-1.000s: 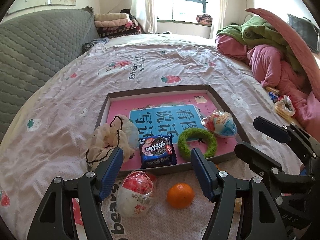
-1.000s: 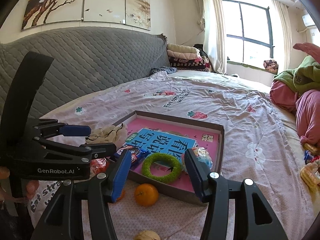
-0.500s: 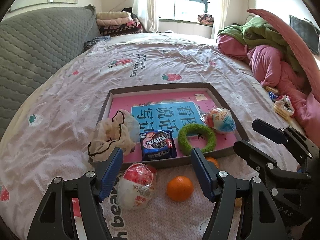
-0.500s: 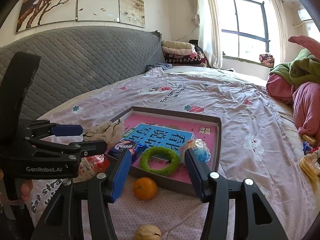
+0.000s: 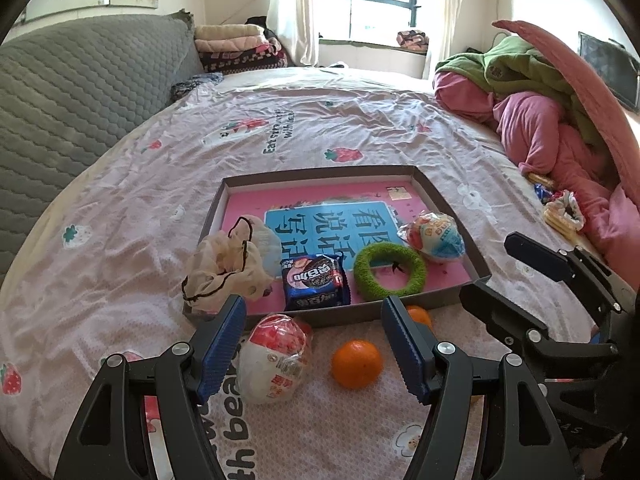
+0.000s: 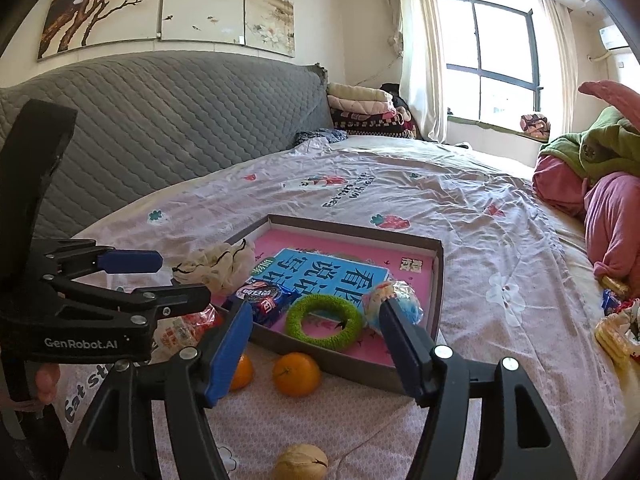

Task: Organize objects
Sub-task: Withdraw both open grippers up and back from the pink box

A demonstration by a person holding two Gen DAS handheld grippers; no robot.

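Note:
A shallow brown tray (image 5: 328,173) with a pink floor lies on the bed. In it are a green ring (image 5: 389,271), a blue cookie pack (image 5: 315,280), a blue-and-white wrapped egg (image 5: 436,234) and a beige mesh pouch (image 5: 228,258) over its left rim. In front of the tray lie a red-and-white wrapped egg (image 5: 276,358) and two oranges (image 5: 356,363) (image 5: 418,314). My left gripper (image 5: 312,344) is open above them. My right gripper (image 6: 314,348) is open, with an orange (image 6: 296,373) between its fingers and a walnut (image 6: 300,462) below.
A grey quilted headboard (image 5: 72,96) runs along the left. Pink and green bedding (image 5: 540,120) is piled at the right, with snack packets (image 5: 560,212) beside it. Folded blankets (image 5: 240,48) are stacked by the window.
Both grippers have drawn back a little from the tray and stay open. The loose objects have not moved.

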